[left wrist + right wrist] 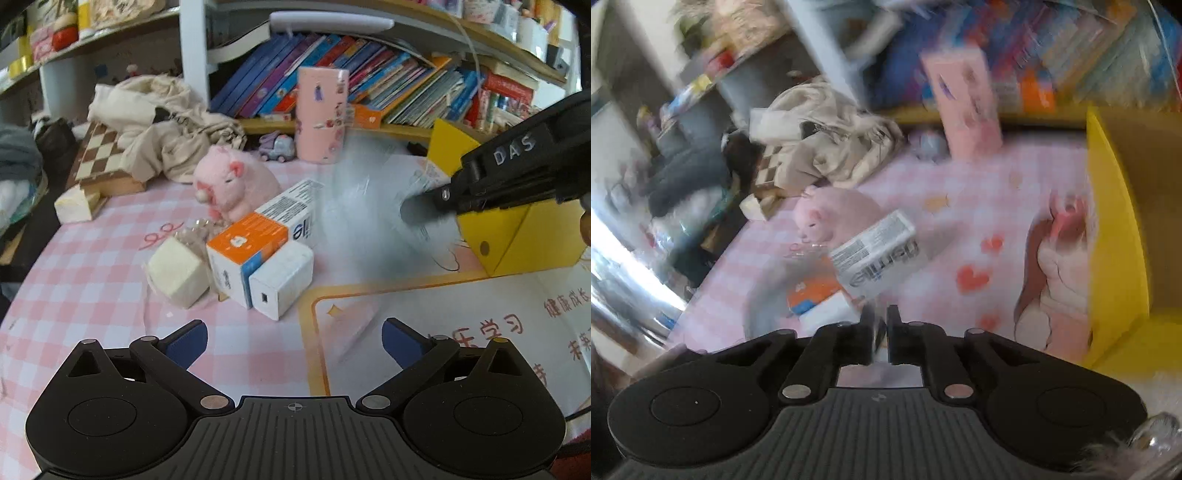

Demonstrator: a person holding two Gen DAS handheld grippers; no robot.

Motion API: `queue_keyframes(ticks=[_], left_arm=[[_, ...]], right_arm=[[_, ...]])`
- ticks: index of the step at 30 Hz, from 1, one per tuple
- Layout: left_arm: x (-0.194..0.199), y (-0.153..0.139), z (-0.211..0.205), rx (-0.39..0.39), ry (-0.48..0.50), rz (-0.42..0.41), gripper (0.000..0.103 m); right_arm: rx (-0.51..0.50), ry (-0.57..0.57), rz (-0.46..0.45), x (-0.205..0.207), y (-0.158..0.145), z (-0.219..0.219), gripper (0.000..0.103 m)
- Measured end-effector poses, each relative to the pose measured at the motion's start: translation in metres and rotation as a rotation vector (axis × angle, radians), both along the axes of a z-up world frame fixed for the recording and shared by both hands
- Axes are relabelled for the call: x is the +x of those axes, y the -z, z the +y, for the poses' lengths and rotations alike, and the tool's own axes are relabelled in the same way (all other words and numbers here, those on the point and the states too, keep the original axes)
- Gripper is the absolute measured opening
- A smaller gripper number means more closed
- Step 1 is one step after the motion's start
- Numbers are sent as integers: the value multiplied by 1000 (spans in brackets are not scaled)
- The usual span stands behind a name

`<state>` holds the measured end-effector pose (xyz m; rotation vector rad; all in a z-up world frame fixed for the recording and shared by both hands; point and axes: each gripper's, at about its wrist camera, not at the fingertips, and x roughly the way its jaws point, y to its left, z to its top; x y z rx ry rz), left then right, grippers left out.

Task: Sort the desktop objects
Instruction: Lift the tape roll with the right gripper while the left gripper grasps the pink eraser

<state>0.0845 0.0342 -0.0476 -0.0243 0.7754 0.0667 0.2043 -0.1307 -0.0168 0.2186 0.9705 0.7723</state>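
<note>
On the pink checked desk (92, 266), centre-left, the remaining objects lie in a tight cluster. An orange-and-white box (243, 251) touches a small white box (284, 280) on its near right. A barcode carton (291, 206) lies just behind it and a cream cube (177, 273) to its left. A pink plush (232, 188) sits just beyond them. An open yellow box (517, 229) stands at the right and is probably the receptacle.

Claw state:
- Left claw (295, 339): jaws wide apart, nothing between them, poised over the desk near the cluster.
- Right claw (878, 328): jaws closed. They appear to pinch a thin clear film (362, 206), which shows only as a grey translucent smear beside the yellow box. Motion blur prevents firm identification.

Handling notes (estimates):
- Film: very light, limp and slippery. Grip well in from the edge, as it is likely to flap and slide out.
- Cardboard boxes: light and stiff, but the walls dent. Take each one across its narrow faces.
- Small white box: smooth, rigid and probably denser. Grip it across the flat sides.
- Cream cube and plush: soft and compressible. Take the plush at the body.
</note>
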Motion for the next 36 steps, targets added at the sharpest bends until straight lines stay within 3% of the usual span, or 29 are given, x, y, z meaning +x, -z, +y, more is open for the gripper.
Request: queue_keyframes(ticks=[3, 4, 6, 9, 14, 23, 27, 31, 36], left_arm=[[-2, 1, 2, -5, -9, 0, 101], [-2, 1, 3, -6, -11, 0, 101], [-2, 1, 4, -7, -12, 0, 101], [-2, 1, 1, -7, 15, 10, 101], [-3, 8, -3, 0, 60, 57, 100], [0, 21, -3, 5, 95, 115, 70], [4, 26, -5, 0, 122, 133, 54], [6, 30, -5, -2, 139, 141, 48], [5, 31, -5, 8, 152, 137, 48]], right_arm=[[-68, 4, -73, -6, -3, -3, 9], [-25, 16, -20, -2, 0, -7, 5], [-9, 36, -3, -2, 1, -12, 5], [-120, 16, -82, -10, -1, -9, 5], [-190, 50, -49, -18, 14, -19, 5], [-352, 100, -5, -33, 37, -36, 6], [-374, 117, 7, -36, 45, -40, 7], [-397, 111, -1, -40, 47, -39, 17], [-415, 108, 14, -42, 53, -37, 18]])
